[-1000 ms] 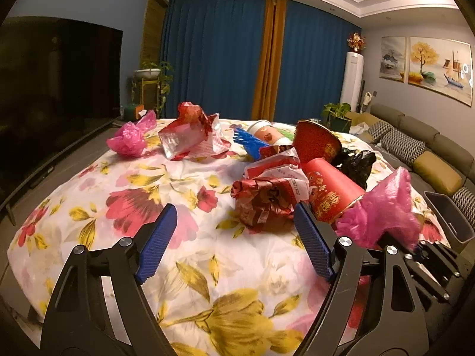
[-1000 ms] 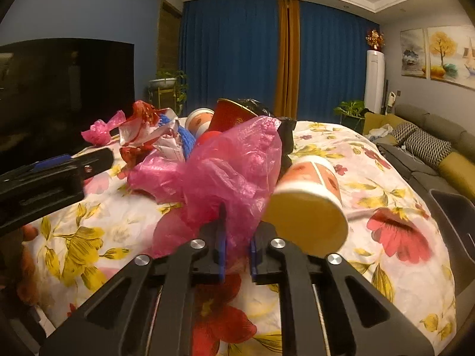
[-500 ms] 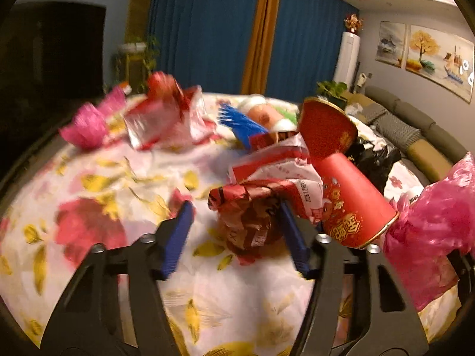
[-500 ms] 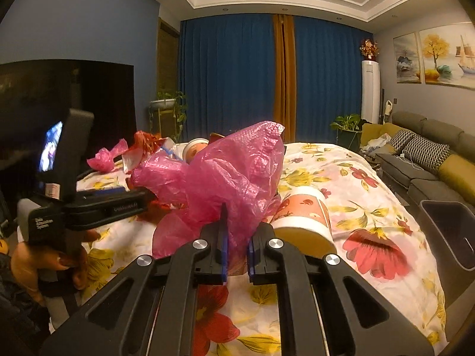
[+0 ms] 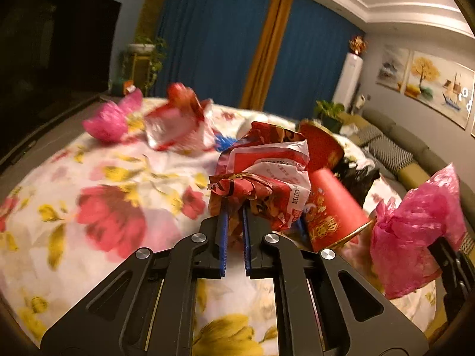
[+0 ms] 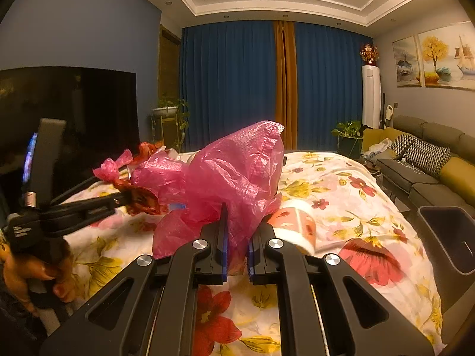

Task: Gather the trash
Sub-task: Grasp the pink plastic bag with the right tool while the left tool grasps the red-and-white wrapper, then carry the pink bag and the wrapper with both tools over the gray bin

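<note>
Trash lies scattered over a surface draped in a floral cloth (image 5: 98, 178). The crumpled red-and-white wrapper (image 5: 264, 178) stands up between the blue pads of the left gripper (image 5: 234, 222), whose jaws have just been closing and now pinch its lower edge; its long axis runs roughly upright, the printed white face turned right. Just right of it a red paper cup (image 5: 332, 207) lies on its side, mouth toward the camera, touching the wrapper. Behind it a second red cup (image 5: 320, 145) tilts. Farther back sit a foil packet (image 5: 178, 121) and a pink bag scrap (image 5: 109, 118), blurred.

The right gripper (image 6: 237, 231) is clamped on a pink plastic bag (image 6: 234, 172), which billows upward and leftward from the pads. Beside it a white-and-orange cup (image 6: 297, 225) lies on the cloth.

The room has blue curtains (image 6: 231, 83), a dark television (image 6: 74, 106), and a grey sofa (image 6: 430, 160). A dark bin (image 6: 448, 237) stands by the surface's right edge; its contents cannot be seen.
</note>
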`<state>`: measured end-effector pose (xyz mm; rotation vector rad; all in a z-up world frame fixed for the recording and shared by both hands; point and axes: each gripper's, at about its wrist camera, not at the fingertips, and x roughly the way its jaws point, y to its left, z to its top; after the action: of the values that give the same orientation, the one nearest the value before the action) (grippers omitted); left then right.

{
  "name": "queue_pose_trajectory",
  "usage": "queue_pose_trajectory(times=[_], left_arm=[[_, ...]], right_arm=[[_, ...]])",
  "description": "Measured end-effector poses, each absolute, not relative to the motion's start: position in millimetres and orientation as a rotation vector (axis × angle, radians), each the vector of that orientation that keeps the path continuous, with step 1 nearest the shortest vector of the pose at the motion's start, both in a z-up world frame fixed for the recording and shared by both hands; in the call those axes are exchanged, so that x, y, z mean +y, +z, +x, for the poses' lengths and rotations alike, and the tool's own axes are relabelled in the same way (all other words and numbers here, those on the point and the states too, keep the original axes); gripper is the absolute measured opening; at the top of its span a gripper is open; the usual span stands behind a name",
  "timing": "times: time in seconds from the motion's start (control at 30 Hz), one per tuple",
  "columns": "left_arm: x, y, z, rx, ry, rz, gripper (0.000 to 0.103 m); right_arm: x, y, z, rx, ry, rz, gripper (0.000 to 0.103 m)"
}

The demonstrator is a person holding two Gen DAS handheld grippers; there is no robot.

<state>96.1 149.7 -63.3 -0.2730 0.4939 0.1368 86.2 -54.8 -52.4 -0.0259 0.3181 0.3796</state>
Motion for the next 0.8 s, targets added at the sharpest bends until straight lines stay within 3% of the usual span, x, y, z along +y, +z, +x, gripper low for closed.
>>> queue_pose_trajectory(times=[0.37,0.8], left_arm=[[112.9,-18.5,56.9,0.393,0.142,-0.198,0.008],[26.0,-4.5,60.7,0.380,-0.024,-0.108,0.008]], right_arm=[[-77.4,-32.6,72.0,0.268,0.353,0.027,0.010],[-147.6,-24.3,57.0,0.235,0.189,0.101,0.011]])
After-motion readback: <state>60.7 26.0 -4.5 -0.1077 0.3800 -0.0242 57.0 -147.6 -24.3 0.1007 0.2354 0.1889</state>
